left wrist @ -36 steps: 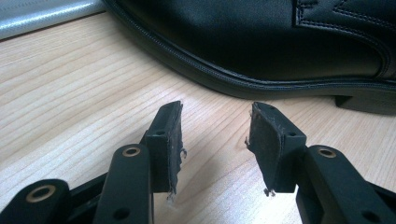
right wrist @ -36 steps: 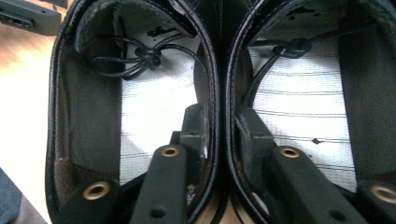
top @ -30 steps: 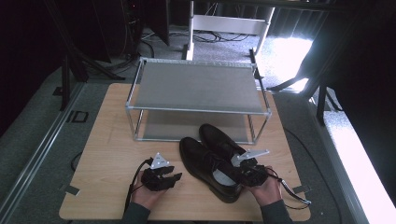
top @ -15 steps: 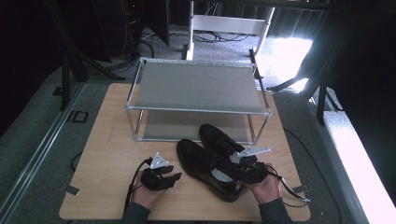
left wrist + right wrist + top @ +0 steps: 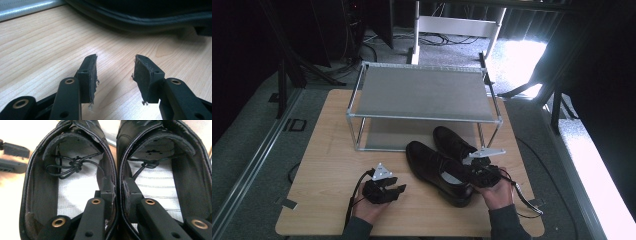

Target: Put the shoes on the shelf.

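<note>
Since prev frame the pair of black shoes [image 5: 447, 162] has shifted a bit toward the metal rack [image 5: 422, 95], lifted w/ the right gripper [image 5: 479, 172]. Its jaws pinch both shoes' adjoining inner walls together. Shoes: glossy black leather, laced, pale striped insoles, near table's [image 5: 322, 165] front right. Left gripper [image 5: 115, 72] sits on woodgrain top, jaws apart, nothing between.

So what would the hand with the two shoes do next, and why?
Probably lift the pair of black shoes a little higher and carry it toward the metal rack. The right tool is shut on the two inner walls pressed together, one jaw inside each shoe, so both should move as one. The left tool sits open on the table.
</note>
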